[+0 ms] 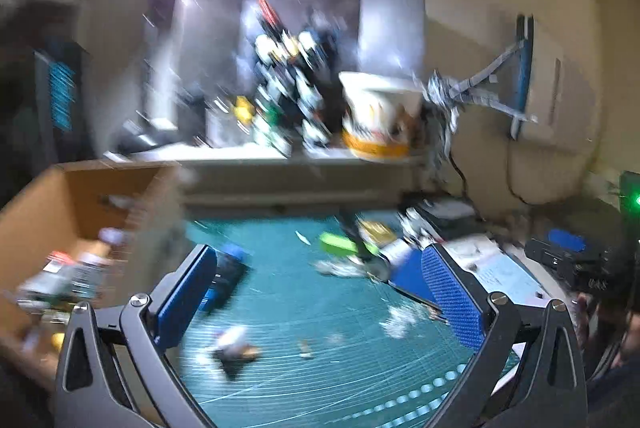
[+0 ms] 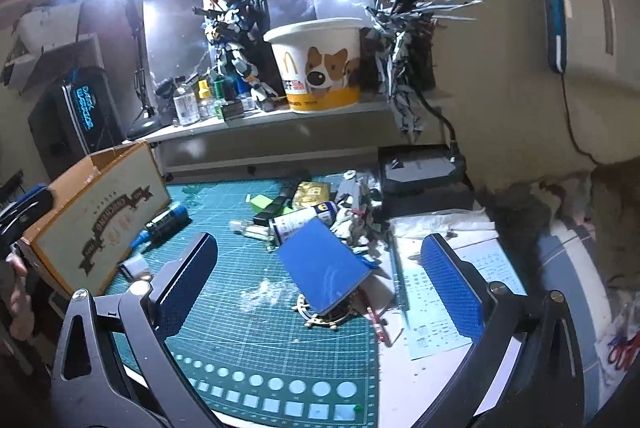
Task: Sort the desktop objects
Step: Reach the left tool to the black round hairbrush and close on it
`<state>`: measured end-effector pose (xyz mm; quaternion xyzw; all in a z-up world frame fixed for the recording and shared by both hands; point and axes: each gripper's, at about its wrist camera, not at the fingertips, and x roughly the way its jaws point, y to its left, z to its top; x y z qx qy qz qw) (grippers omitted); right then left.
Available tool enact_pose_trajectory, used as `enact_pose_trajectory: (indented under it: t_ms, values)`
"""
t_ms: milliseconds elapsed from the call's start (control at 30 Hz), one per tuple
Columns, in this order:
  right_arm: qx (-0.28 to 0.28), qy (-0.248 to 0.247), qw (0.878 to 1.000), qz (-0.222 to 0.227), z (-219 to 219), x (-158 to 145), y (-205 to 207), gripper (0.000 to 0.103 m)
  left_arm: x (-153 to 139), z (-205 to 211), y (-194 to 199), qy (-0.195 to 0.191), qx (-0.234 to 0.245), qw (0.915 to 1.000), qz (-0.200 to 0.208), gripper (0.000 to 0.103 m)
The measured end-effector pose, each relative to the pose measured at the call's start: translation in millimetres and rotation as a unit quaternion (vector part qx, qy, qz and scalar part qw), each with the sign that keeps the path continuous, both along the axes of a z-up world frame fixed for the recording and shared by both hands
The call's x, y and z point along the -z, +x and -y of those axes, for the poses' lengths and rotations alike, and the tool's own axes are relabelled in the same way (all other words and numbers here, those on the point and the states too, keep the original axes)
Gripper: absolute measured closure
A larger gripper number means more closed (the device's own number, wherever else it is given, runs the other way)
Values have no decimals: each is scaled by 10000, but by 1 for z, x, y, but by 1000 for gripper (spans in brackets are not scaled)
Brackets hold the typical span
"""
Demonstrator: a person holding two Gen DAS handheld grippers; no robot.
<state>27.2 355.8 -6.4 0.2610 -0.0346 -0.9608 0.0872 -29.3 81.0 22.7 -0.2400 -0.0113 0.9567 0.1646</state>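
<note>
Several things already lie in the cardboard box [image 1: 80,211] at the left of the left wrist view, blurred bottles or tubes as far as I can tell, so the sorting looks begun but far from done. Most of the clutter sits on the green cutting mat [image 2: 256,332]: a blue card [image 2: 324,264] tilted over a gold ring-shaped piece, a white bottle [image 2: 300,222] just behind it, a green block [image 2: 262,203], a blue-capped marker [image 2: 166,224] near the box. Each hand-held gripper hangs above the bench with its jaws spread and nothing between them, left [image 1: 316,296] and right [image 2: 316,284] alike. Decal sheets [image 2: 436,312] lie at lower right.
</note>
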Motion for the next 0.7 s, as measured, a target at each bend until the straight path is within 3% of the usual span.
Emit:
enact_pose_trajectory:
  t_ms: [200,333,400,533,700]
  values:
    - [-59,7,10000,16,-6,3,-2,0,52,-66,-102,-510,182,9945,901,2]
    - [-137,76,9998,83,-9,7,-4,0,81,-96,-152,-567,290,9878,1422,27]
    - [-181,122,9997,125,-11,11,-7,0,91,-108,-171,-639,319,9845,1602,32]
    - [-268,149,9993,224,-16,22,-12,0,103,-122,-213,-583,429,9798,1865,34]
    - [-301,-19,9988,398,-28,38,-20,0,116,-133,-268,-349,243,9722,2301,34]
